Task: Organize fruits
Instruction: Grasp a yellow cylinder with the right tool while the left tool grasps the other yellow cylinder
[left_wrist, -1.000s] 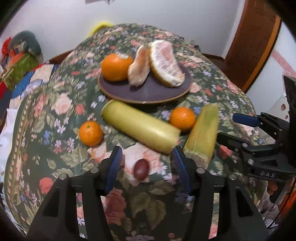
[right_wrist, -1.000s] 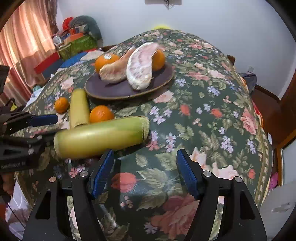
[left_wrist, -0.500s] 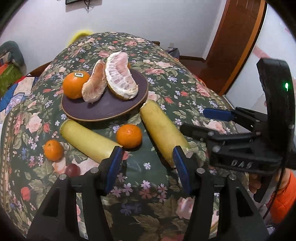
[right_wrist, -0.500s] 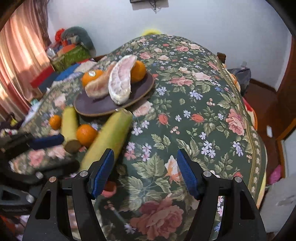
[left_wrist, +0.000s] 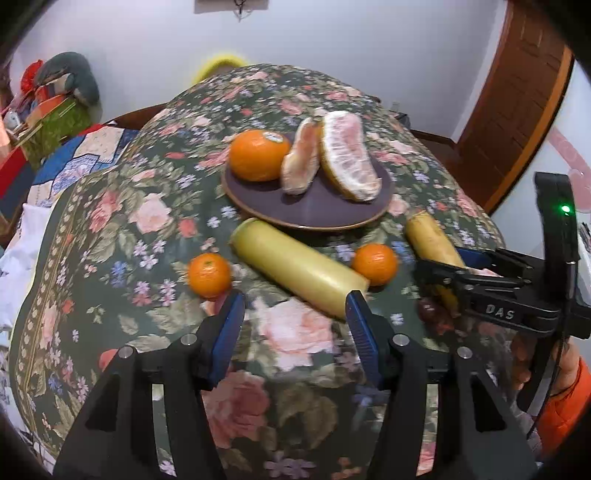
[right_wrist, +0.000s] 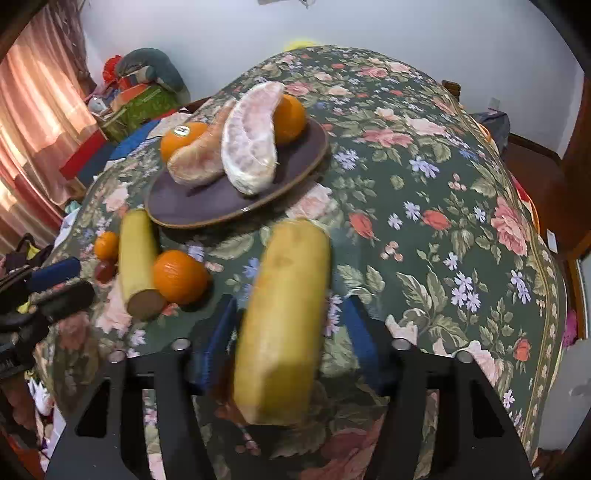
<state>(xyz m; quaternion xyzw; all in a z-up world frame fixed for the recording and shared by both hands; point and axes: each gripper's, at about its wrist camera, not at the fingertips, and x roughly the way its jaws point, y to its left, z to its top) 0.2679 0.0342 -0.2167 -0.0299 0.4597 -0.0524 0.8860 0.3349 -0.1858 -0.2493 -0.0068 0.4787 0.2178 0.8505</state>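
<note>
A purple plate (left_wrist: 314, 210) carries an orange with a sticker (left_wrist: 258, 155) and two peeled pomelo pieces (left_wrist: 349, 155). In front of it lie two thick yellow stalk pieces and two small tangerines (left_wrist: 208, 275) (left_wrist: 375, 264). My left gripper (left_wrist: 293, 321) is open over bare cloth, its right pad by the end of one stalk piece (left_wrist: 299, 273). My right gripper (right_wrist: 290, 328) straddles the other stalk piece (right_wrist: 284, 314). Its jaws are closing, and cloth still shows between the right pad and the stalk. A small dark red fruit (right_wrist: 105, 271) lies beside the far tangerine (right_wrist: 107, 245).
The floral tablecloth (right_wrist: 443, 221) curves down at the edges. A second orange (right_wrist: 291, 112) sits behind the pomelo. A hand in an orange sleeve (left_wrist: 565, 398) holds the right gripper (left_wrist: 443, 258). Boxes and bundles (left_wrist: 55, 110) stand at the far left, and a wooden door (left_wrist: 517, 110) at the right.
My right gripper has come over the stalk piece, which now lies between narrower jaws. The left view swung right, then back left. The stalk piece turned from crosswise to pointing away.
</note>
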